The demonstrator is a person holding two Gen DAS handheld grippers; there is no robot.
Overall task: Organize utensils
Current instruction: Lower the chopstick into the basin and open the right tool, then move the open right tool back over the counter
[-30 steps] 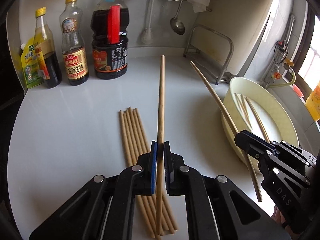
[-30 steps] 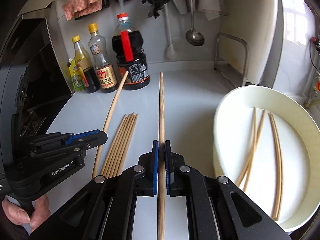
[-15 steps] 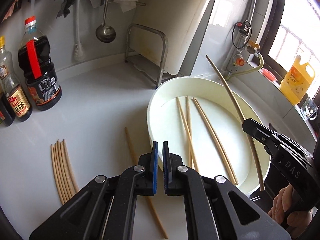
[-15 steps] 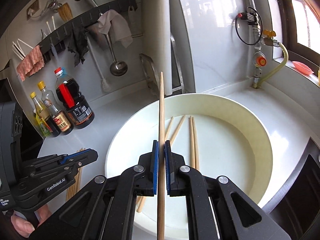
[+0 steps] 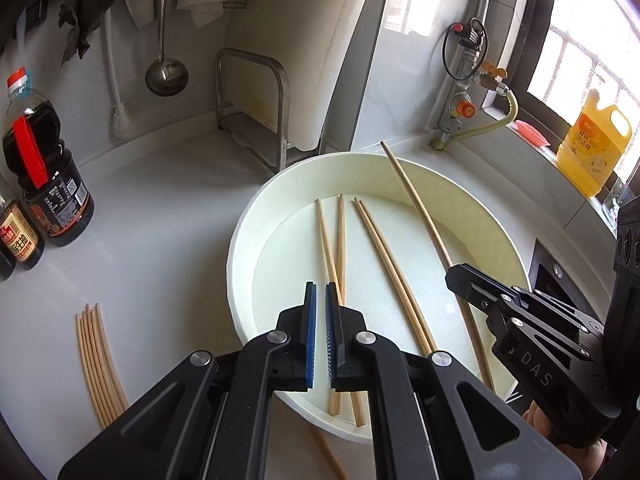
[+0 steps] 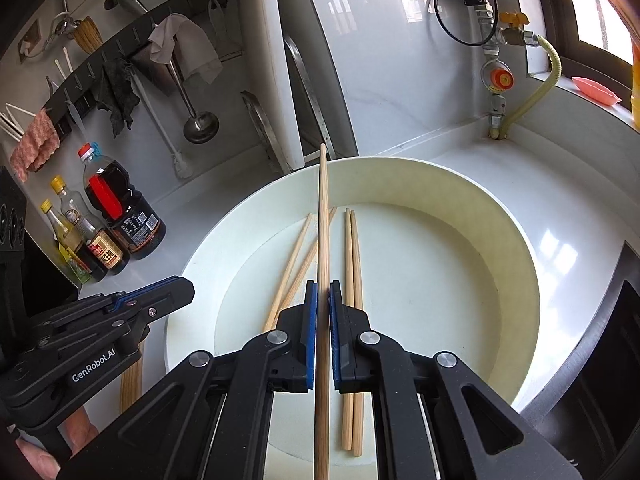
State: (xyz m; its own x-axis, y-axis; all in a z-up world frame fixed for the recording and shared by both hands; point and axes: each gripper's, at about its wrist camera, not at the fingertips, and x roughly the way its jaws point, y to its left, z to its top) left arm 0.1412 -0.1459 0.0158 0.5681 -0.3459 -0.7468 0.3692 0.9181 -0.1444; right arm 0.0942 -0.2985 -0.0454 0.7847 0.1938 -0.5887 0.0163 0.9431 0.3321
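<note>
A wide white basin [image 5: 476,196] [image 6: 516,248] holds several wooden chopsticks [image 5: 384,256] [image 6: 352,248]. My left gripper [image 5: 320,292] hangs over the basin's near left rim, jaws nearly together with nothing between them; it also shows in the right wrist view [image 6: 176,286]. My right gripper [image 6: 323,292] is shut on one chopstick [image 6: 323,216] and holds it above the basin, pointing away; that gripper [image 5: 460,274] and its chopstick [image 5: 416,204] also show in the left wrist view. A bundle of several chopsticks [image 5: 98,360] lies on the counter to the left. One chopstick [image 5: 328,454] lies on the counter by the basin's near edge.
Sauce bottles [image 5: 44,184] [image 6: 120,216] stand at the back left. A metal rack [image 5: 256,108], a white board [image 5: 312,40] and a hanging ladle [image 5: 166,74] are behind the basin. A gas valve and hose [image 5: 464,108] and a yellow jug [image 5: 592,140] are at the right.
My left gripper let go of its chopstick, which now lies on the counter, and swung right over the basin. My right gripper carried its chopstick right, above the basin.
</note>
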